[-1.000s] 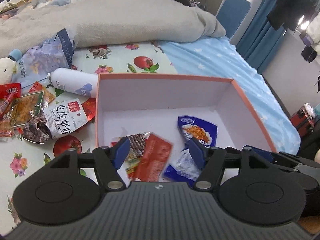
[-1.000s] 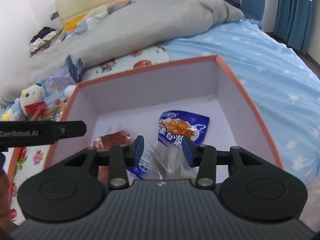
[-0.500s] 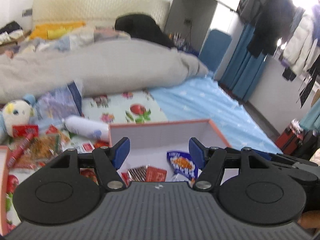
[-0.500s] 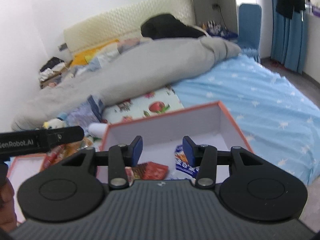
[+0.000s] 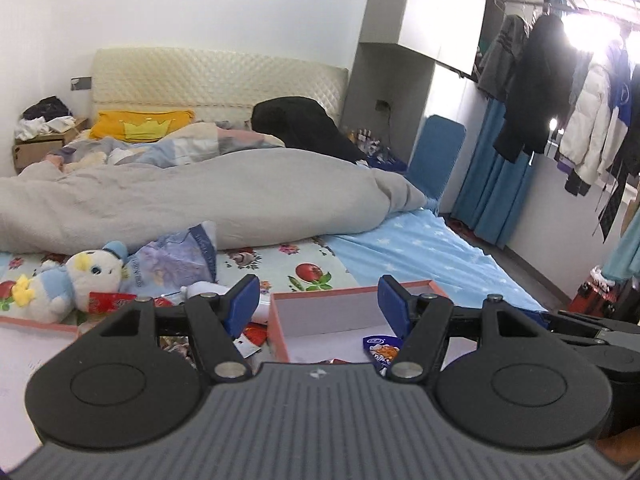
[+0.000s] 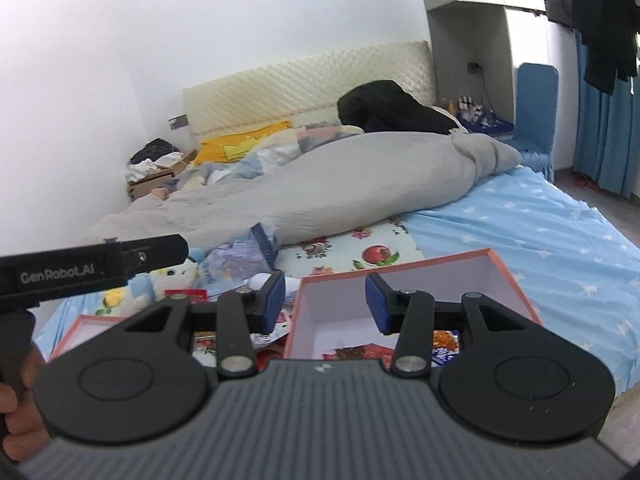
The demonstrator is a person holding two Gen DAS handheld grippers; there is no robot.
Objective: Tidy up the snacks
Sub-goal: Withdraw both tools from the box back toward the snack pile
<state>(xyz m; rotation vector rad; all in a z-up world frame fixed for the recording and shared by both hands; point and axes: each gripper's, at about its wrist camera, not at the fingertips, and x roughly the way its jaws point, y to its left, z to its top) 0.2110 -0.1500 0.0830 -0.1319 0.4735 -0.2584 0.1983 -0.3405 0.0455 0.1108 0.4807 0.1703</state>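
An orange-rimmed white box (image 5: 336,312) (image 6: 400,288) sits on the bed and holds snack packets, among them a blue packet (image 5: 380,346) (image 6: 444,346) and a red one (image 6: 360,350). More loose snack packets (image 5: 252,336) (image 6: 276,330) lie left of the box. My left gripper (image 5: 316,300) is open and empty, raised back above the box's near side. My right gripper (image 6: 325,294) is open and empty, also pulled back above the box. The left gripper's body (image 6: 92,268) shows at the left of the right wrist view.
A plush duck (image 5: 80,276) (image 6: 168,280), a white bottle (image 5: 208,290) and a purple bag (image 5: 176,260) lie left of the box. A second orange-rimmed tray (image 5: 36,322) (image 6: 80,328) is at far left. A grey duvet (image 5: 200,192) fills the back.
Both grippers have lifted and pulled back from inside the box and tilted up, so the room shows and the box now sits low in view. Both stay open and empty.
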